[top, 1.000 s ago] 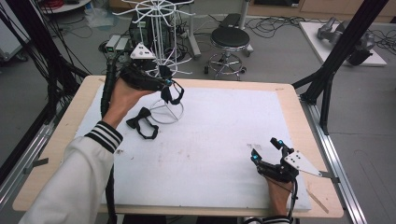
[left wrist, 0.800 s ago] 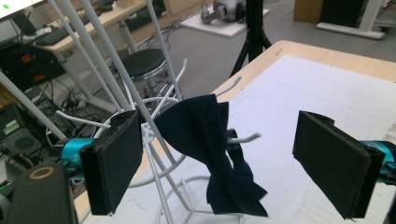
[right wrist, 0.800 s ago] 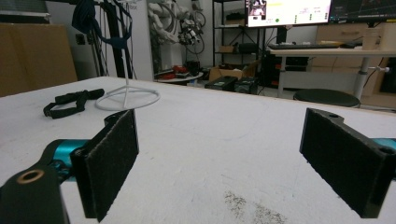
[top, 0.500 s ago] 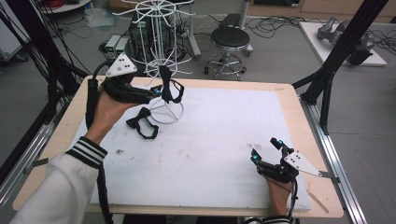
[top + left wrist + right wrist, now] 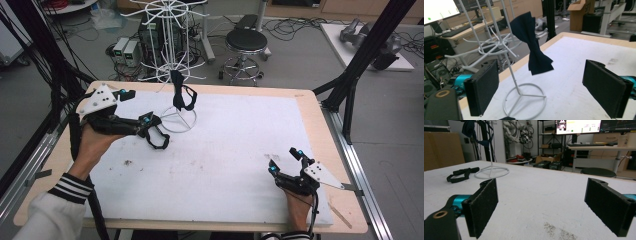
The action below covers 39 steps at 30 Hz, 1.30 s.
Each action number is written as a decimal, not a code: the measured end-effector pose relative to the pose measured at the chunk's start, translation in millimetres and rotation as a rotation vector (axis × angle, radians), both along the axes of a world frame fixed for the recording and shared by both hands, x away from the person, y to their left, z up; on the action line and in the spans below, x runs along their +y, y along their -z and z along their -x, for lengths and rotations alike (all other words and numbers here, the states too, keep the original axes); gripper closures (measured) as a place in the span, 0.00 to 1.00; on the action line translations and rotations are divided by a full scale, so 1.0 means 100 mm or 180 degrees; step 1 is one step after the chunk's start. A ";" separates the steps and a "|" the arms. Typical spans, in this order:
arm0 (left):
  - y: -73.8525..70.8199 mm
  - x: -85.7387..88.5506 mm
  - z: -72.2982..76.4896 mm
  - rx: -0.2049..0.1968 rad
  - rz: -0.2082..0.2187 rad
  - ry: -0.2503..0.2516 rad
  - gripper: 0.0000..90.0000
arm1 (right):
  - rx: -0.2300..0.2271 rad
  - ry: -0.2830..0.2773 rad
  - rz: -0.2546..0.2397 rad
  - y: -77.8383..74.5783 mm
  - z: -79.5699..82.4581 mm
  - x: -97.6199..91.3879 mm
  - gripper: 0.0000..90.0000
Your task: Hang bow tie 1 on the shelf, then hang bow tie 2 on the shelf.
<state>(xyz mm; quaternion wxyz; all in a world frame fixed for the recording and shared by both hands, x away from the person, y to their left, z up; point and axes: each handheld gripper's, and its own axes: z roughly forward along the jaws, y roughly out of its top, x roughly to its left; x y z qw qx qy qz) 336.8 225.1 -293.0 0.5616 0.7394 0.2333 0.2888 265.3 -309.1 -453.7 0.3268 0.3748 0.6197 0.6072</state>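
Rack (image 5: pixel 172 60) top is cut off above a hanging bow tie (image 5: pixel 534 47); both tongs gape empty.

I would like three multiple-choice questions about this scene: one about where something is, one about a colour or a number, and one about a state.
1. Where is the hanging bow tie?
A. on the white wire stand
B. flat on the table
C. in the right gripper

2. How many bow ties are there?
A. one
B. two
C. four

3. In what state is the left gripper?
A. shut on a bow tie
B. open
C. shut on the stand

Answers:
1. A: it dangles from an arm of the stand, above the ring base.
2. B: one hangs, and the second bow tie lies on the table.
3. B: in the left gripper view its jaws stand wide apart with nothing between them.
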 end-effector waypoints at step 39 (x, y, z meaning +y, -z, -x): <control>0.36 0.35 0.17 0.0175 0.0073 -0.0116 0.15 | -0.0020 0.0035 -0.0004 0.00 0.00 0.00 0.12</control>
